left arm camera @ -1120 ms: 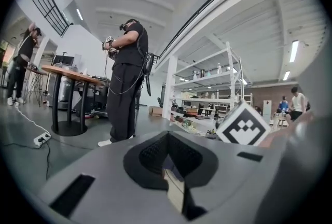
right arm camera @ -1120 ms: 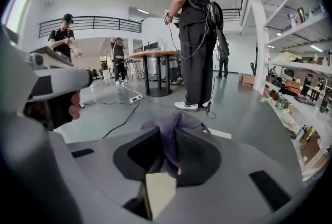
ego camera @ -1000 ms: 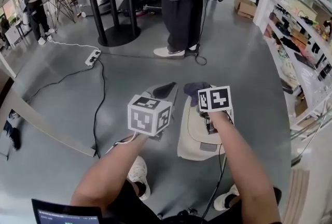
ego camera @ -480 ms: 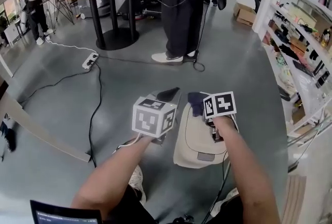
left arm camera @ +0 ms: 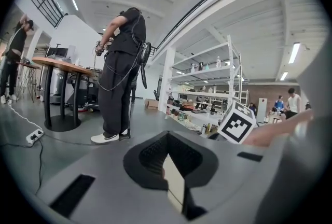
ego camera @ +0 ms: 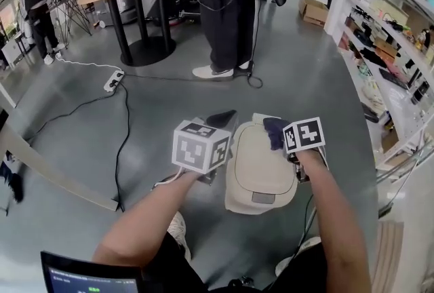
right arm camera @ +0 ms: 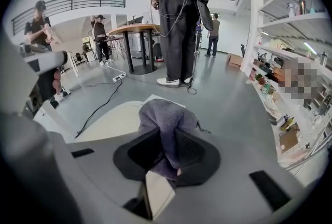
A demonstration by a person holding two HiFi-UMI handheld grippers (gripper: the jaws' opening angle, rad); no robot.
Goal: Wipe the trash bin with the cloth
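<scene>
Here the right gripper (right arm camera: 167,162) has its jaws clamped on the purple cloth (right arm camera: 165,116), whose bunched end sits over the far right corner of the trash bin (ego camera: 256,173), apparently touching its cream lid. The bin stands on the grey floor (ego camera: 305,68) just in front of the person. The left gripper (left arm camera: 165,158) hangs just beside the bin's left edge, its jaws pressed together on nothing. To wipe well, I judge the cloth wants steady downward pressure and overlapping strokes from the far edge toward the near one. The grip should be firm enough that the fabric does not drag out. The bin looks light, so the left gripper could brace its side if it slides.
</scene>
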